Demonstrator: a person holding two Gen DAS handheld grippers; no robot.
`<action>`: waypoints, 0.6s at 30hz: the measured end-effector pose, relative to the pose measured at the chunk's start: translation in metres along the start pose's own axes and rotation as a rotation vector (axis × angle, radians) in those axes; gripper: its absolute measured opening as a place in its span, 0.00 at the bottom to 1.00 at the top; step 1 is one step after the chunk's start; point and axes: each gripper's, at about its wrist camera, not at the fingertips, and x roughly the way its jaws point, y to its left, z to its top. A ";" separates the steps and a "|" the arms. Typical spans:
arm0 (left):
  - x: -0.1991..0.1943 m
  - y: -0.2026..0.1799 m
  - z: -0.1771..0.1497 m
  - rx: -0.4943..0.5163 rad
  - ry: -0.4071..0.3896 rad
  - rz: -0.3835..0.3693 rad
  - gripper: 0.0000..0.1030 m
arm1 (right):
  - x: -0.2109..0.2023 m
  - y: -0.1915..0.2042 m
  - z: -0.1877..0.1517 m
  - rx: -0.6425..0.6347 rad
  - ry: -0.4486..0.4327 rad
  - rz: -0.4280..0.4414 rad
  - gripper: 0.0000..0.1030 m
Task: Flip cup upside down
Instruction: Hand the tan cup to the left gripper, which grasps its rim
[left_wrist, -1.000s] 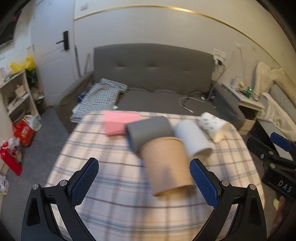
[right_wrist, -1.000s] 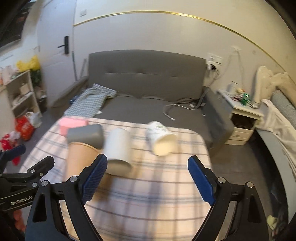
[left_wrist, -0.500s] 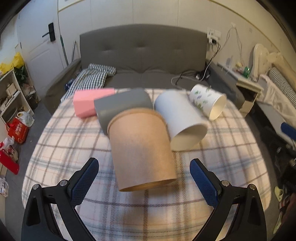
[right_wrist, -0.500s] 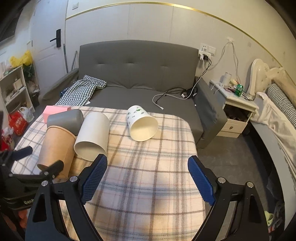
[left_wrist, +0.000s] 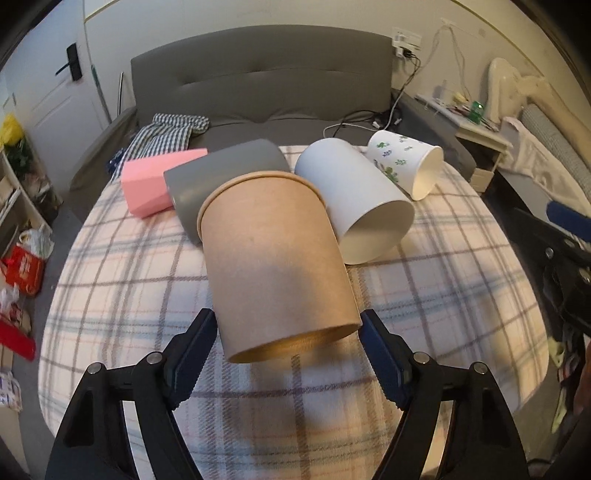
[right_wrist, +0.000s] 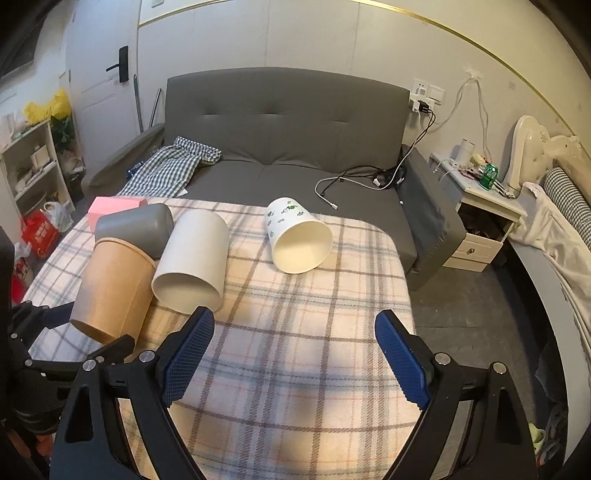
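Several cups lie on their sides on the plaid-covered table (left_wrist: 122, 295): a brown paper cup (left_wrist: 275, 266), a plain white cup (left_wrist: 354, 206), a grey cup (left_wrist: 225, 177), a pink cup (left_wrist: 155, 184) and a white cup with green leaf print (left_wrist: 406, 166). My left gripper (left_wrist: 288, 354) is open, its blue pads at either side of the brown cup's near end, close to its wall; contact is unclear. My right gripper (right_wrist: 295, 362) is open and empty over the table's front right part. The brown cup (right_wrist: 110, 288) and leaf-print cup (right_wrist: 295, 236) also show in the right wrist view.
A grey sofa (right_wrist: 288, 147) with checked cloth (right_wrist: 173, 170) and cables stands behind the table. A bedside cabinet (right_wrist: 480, 221) and bed are at the right. Shelves and bags (right_wrist: 40, 229) are at the left.
My left gripper has moved forward to the brown cup and its jaws have narrowed around the cup's near end. My right gripper has drifted and stays open.
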 end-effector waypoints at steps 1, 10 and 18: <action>-0.003 0.000 0.000 0.004 -0.008 -0.006 0.78 | -0.002 0.001 0.000 -0.001 -0.002 -0.001 0.87; -0.033 0.017 0.006 0.002 -0.089 0.017 0.77 | -0.012 0.018 0.000 -0.026 -0.019 0.003 0.87; -0.045 0.036 0.011 -0.028 -0.118 -0.010 0.77 | -0.015 0.036 0.003 -0.061 -0.027 0.018 0.87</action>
